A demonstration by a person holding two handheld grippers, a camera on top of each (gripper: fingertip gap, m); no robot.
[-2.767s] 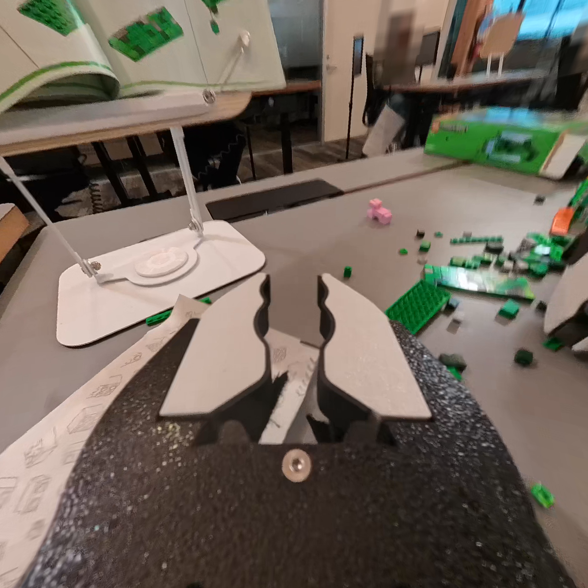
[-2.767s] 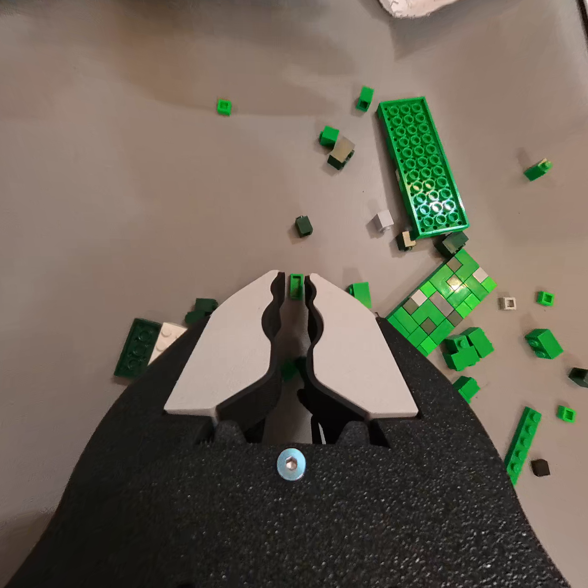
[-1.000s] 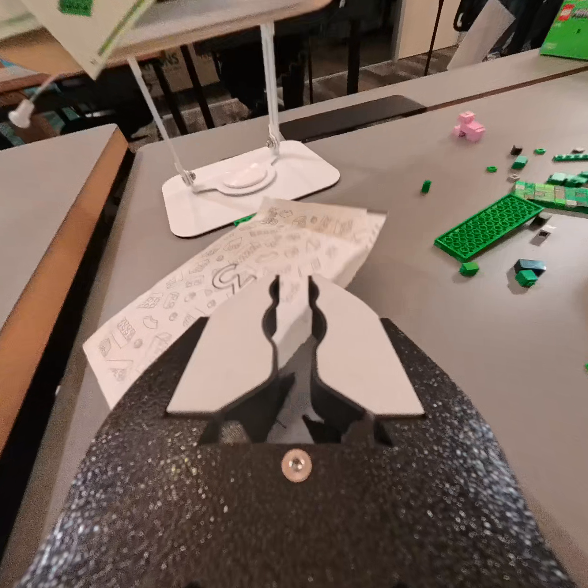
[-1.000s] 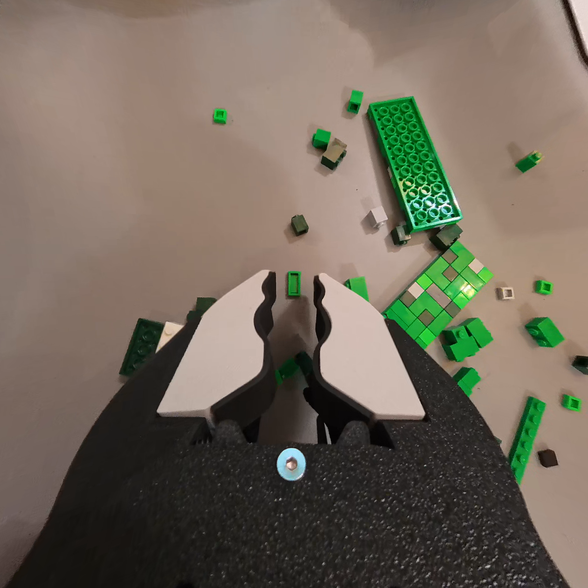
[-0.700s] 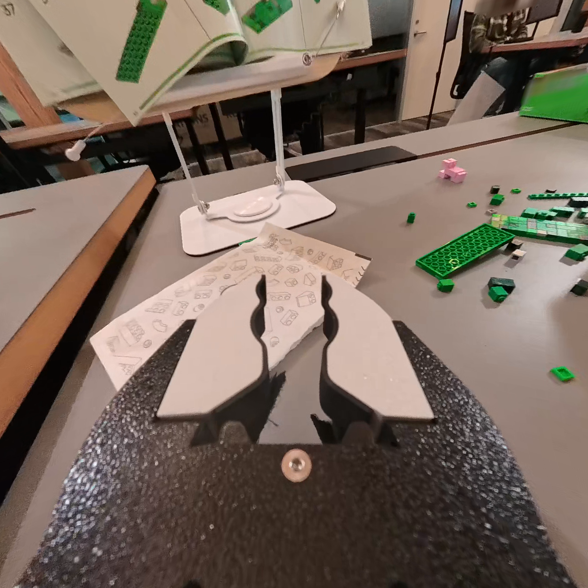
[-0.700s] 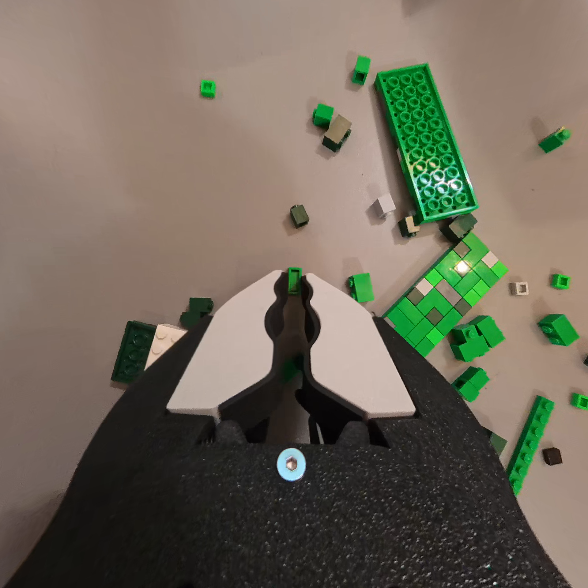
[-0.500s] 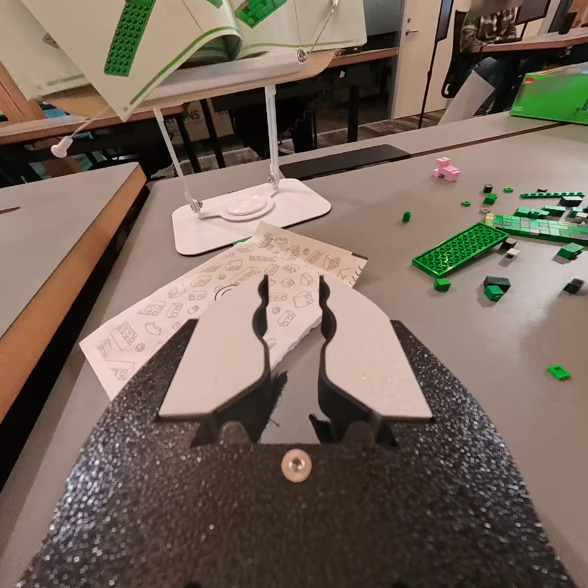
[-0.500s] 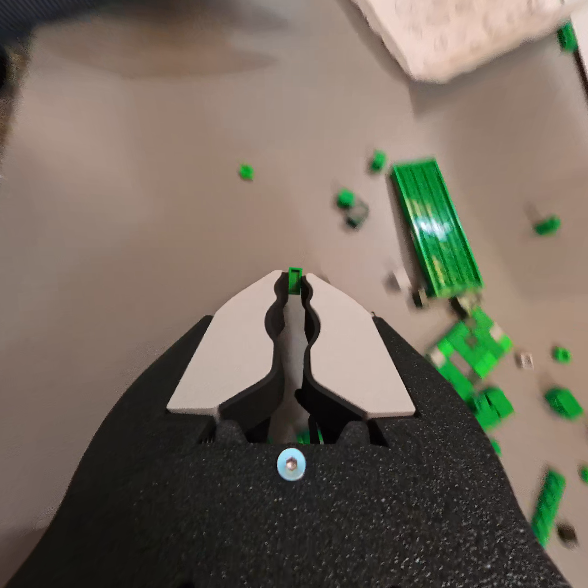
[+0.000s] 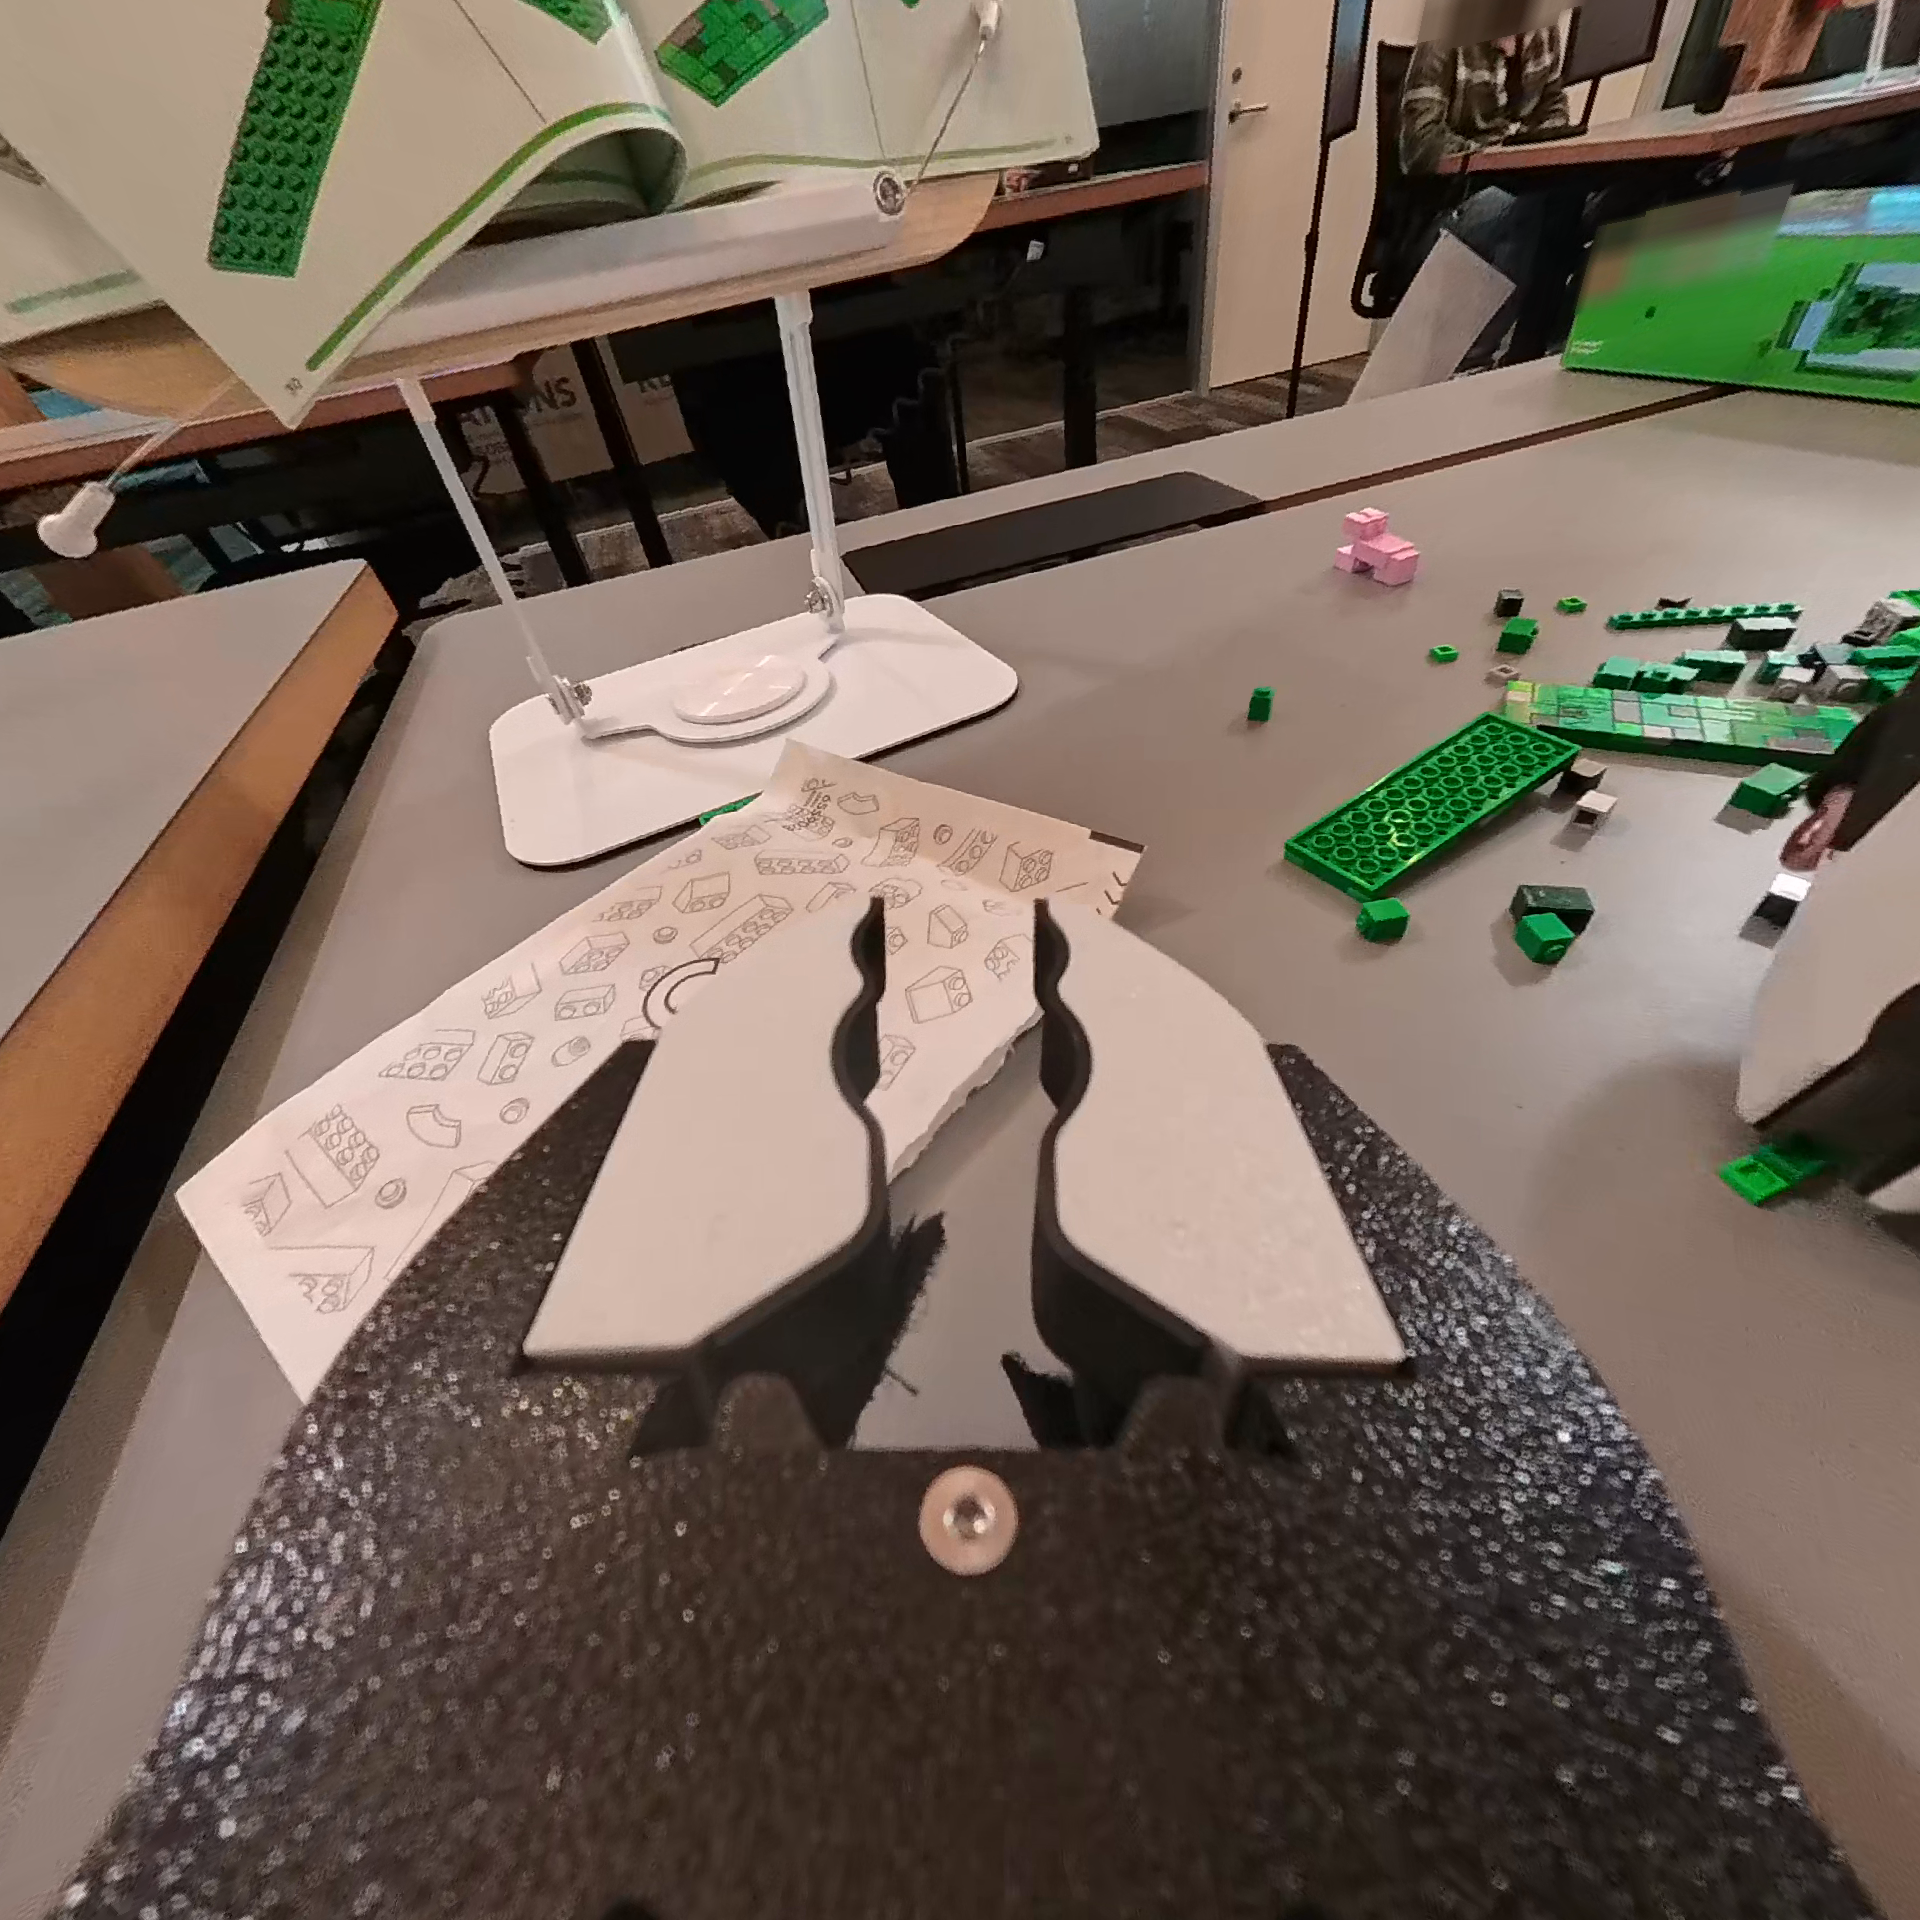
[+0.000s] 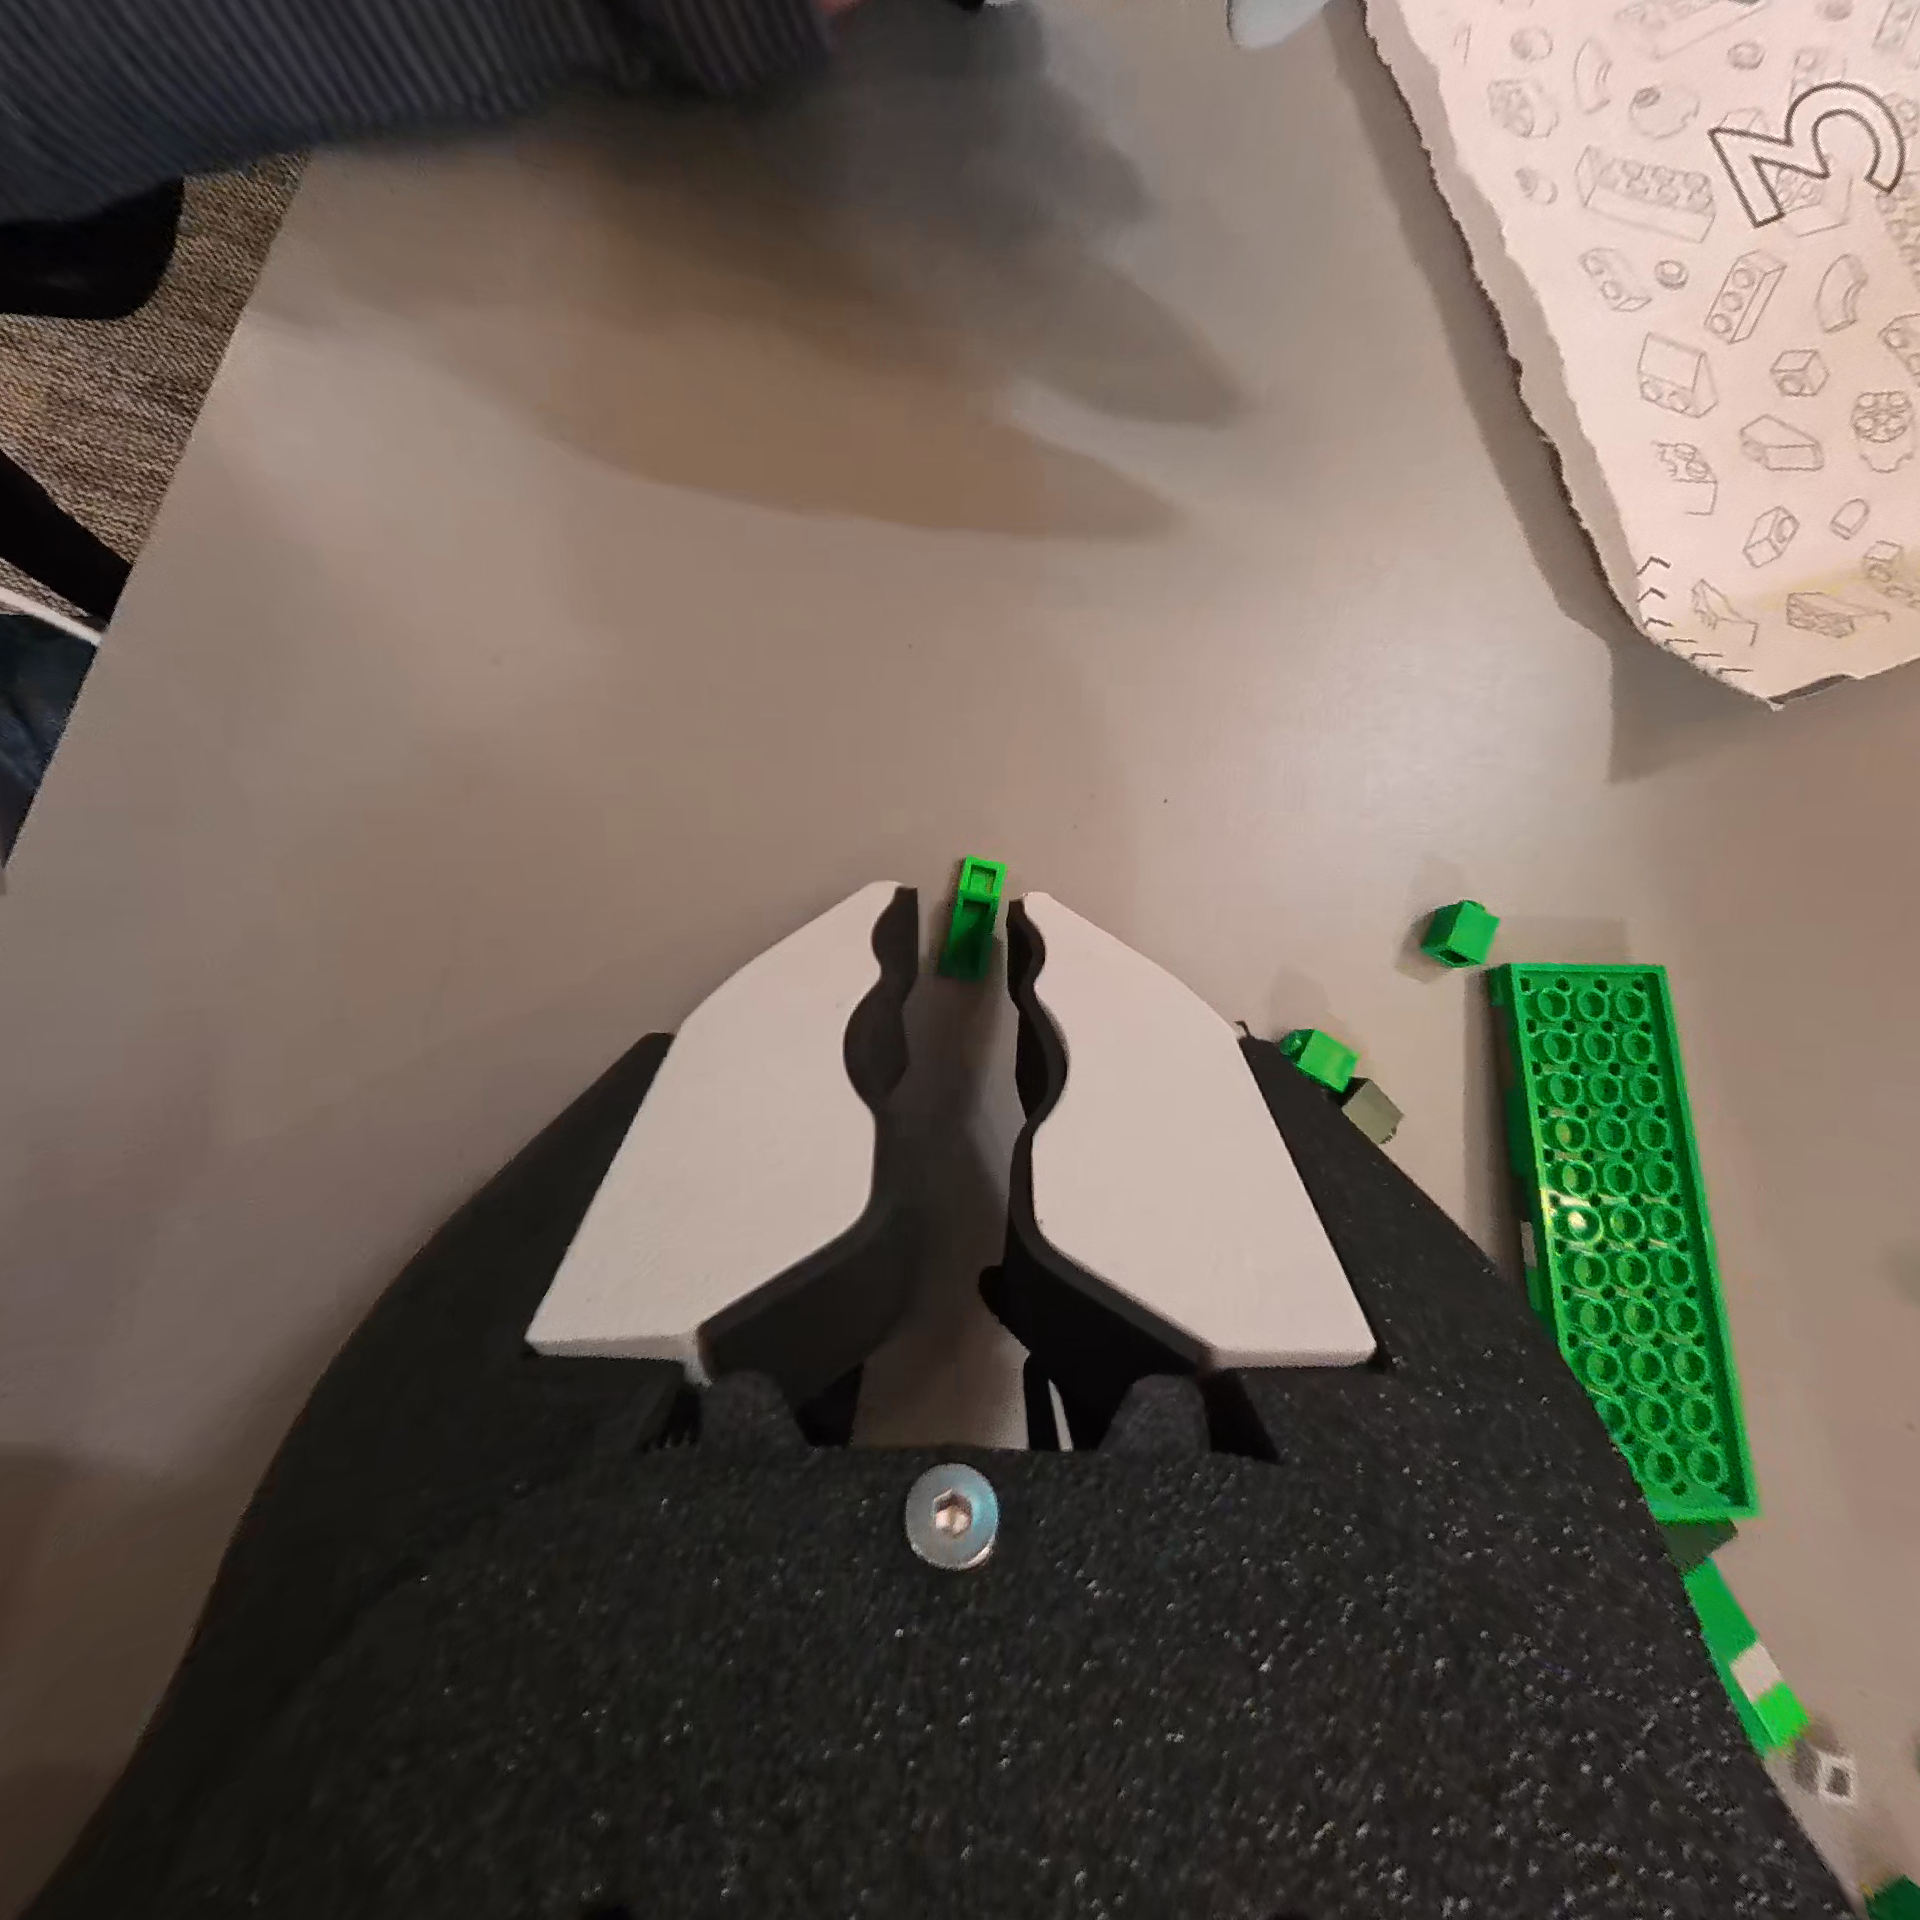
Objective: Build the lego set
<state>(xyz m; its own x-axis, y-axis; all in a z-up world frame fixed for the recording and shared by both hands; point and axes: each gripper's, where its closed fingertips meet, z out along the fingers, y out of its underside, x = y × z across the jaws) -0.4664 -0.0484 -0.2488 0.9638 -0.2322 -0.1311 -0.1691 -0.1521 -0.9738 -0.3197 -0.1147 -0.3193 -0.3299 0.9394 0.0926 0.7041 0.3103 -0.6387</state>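
Note:
In the right wrist view a small green plate (image 10: 971, 930) stands tilted between the tips of my right gripper (image 10: 964, 914), low over the grey table. The jaws are slightly apart, with a thin gap on the plate's left side. In the left wrist view the same plate (image 9: 1766, 1169) lies on the table under the right gripper's fingers (image 9: 1818, 997). My left gripper (image 9: 956, 914) is open and empty above a white printed paper bag (image 9: 727, 987). A large green studded plate (image 10: 1621, 1226) lies to the right of the right gripper, also seen in the left wrist view (image 9: 1434, 800).
A tiled green assembly (image 9: 1683, 717) and loose green bricks lie behind the large plate. A pink piece (image 9: 1377, 545) sits farther back. A white book stand (image 9: 748, 717) holds the open instruction booklet (image 9: 520, 104). The paper bag (image 10: 1714, 312) and a person's sleeve (image 10: 416, 73) show at the top. The gap from one gripper's tips to the other's is roughly 20 cm. About 30 cm separates my right fingertips from the pink piece (image 9: 1377, 545).
My right gripper shut on the small green plate, carried it away from the brick pile to bare table near the paper bag, and its jaws have parted slightly. The left gripper stayed open.

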